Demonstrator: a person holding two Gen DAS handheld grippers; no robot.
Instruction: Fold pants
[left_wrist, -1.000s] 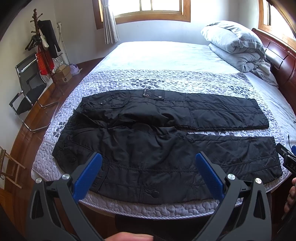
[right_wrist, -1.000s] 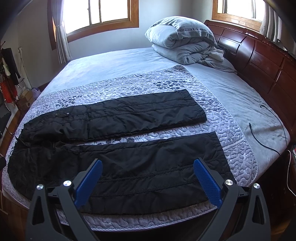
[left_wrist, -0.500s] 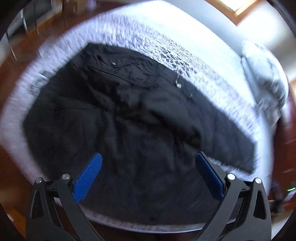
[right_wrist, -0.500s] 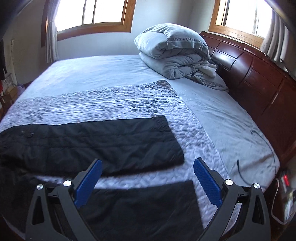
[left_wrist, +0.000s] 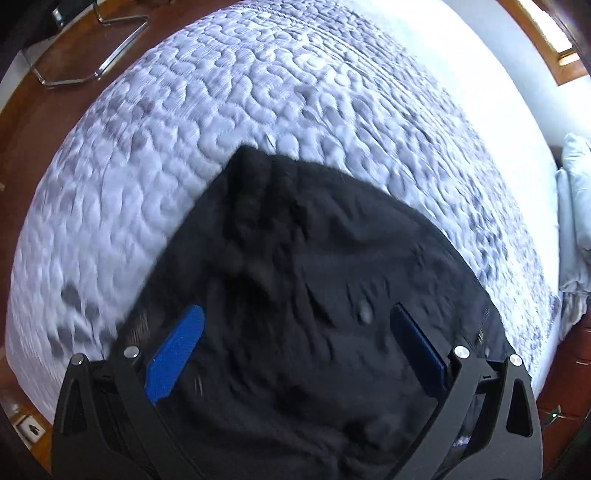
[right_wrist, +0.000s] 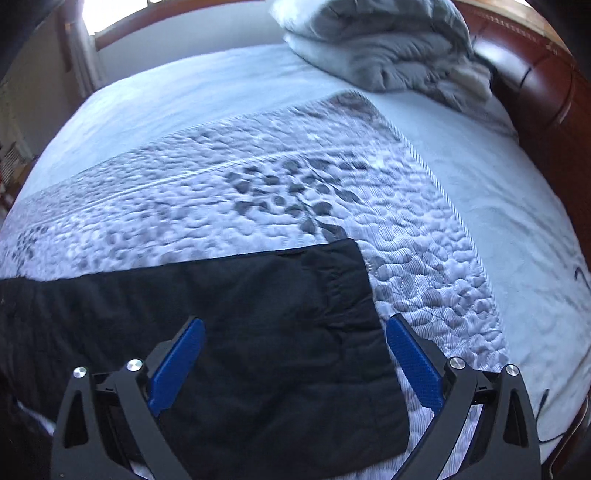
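Two fisheye views look forward along handheld grippers over a bed. In the left wrist view, the left gripper hovers low over the crumpled upper part of a pair of black pants, its blue-padded fingers spread wide with nothing between them; the picture is blurred, so whether the pads touch the cloth cannot be told. The pants lie on a pale quilted coverlet, with wooden floor and the metal legs of a chair at the upper left. In the right wrist view, the right gripper is likewise spread and empty, poised over the hem end of a flat trouser leg, whose cuff edge falls between the fingers, nearer the right one. Beyond lie the same coverlet, a plain bedsheet, a folded grey duvet by a dark wooden headboard, and a thin black cable at the far right. The step in hand looks like taking hold of the garment at two ends — waist side with the left, cuff with the right — for a first fold. To do it well, each gripper should probably come down on an edge rather than mid-cloth, catch the full thickness of the padded fabric, and close firmly before lifting. The two should rise together, keeping the leg taut so it lands squarely on its partner without wrinkles — a loose pinch on this slippery-looking material may slide off.
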